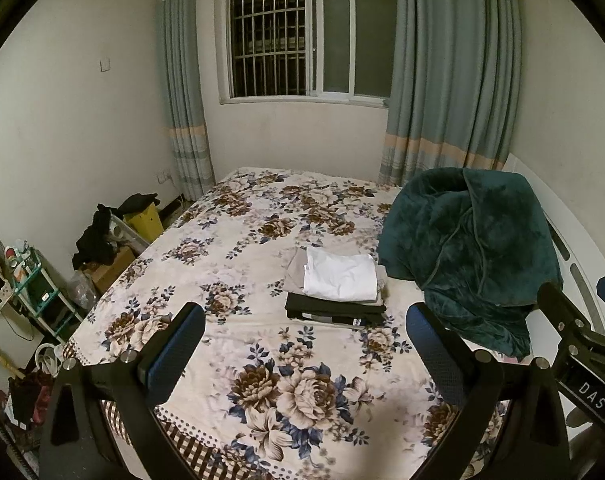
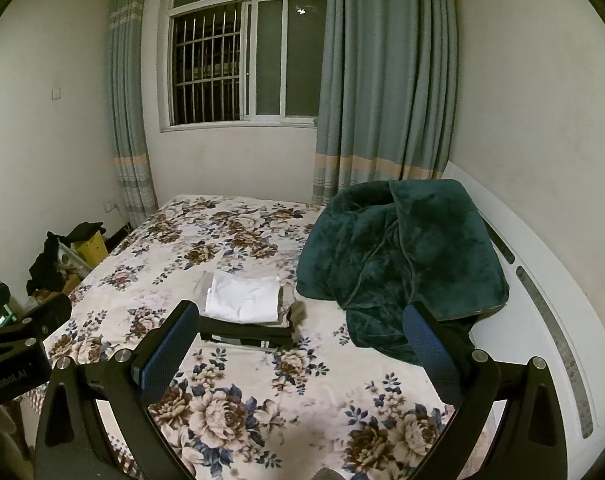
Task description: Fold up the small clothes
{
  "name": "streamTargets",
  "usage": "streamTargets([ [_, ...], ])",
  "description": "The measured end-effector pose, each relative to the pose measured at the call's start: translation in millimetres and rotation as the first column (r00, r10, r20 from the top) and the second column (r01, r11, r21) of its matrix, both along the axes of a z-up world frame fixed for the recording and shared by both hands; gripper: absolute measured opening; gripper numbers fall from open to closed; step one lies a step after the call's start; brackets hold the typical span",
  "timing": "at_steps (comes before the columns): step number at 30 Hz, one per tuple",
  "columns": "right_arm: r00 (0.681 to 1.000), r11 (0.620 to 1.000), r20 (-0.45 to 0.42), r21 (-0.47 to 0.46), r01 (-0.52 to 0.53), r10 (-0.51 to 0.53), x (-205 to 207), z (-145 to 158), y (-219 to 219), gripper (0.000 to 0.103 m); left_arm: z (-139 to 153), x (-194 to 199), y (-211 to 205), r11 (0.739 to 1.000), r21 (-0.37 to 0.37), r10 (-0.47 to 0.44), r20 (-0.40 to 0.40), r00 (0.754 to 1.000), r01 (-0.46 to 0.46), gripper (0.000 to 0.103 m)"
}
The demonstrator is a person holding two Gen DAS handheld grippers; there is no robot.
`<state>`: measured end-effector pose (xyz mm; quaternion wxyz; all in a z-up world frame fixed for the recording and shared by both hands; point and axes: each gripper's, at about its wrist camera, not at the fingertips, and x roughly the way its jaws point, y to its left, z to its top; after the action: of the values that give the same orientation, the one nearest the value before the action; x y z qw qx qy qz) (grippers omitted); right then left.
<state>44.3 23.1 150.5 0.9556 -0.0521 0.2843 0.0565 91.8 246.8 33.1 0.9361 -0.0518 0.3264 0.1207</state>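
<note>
A stack of folded clothes lies mid-bed on the floral bedspread: a white piece on top, beige under it, black at the bottom. It also shows in the right wrist view. My left gripper is open and empty, held above the near part of the bed, short of the stack. My right gripper is open and empty too, at about the same distance. The right gripper's body shows at the right edge of the left view.
A dark green plush blanket is heaped on the bed's right side, beside the stack. The white headboard runs along the right. Boxes, dark clothes and a small shelf crowd the floor left of the bed. Window and curtains behind.
</note>
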Motion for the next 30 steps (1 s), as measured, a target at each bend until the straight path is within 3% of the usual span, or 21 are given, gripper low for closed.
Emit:
streamTargets([
  [30,1.0,1.0,0.005,0.001,-0.003,0.003,1.7,-3.8,6.9,0.103,7.6,-7.5,9.2,1.0,-0.004,0.01,-0.003,1.0,-0.01,0.103],
])
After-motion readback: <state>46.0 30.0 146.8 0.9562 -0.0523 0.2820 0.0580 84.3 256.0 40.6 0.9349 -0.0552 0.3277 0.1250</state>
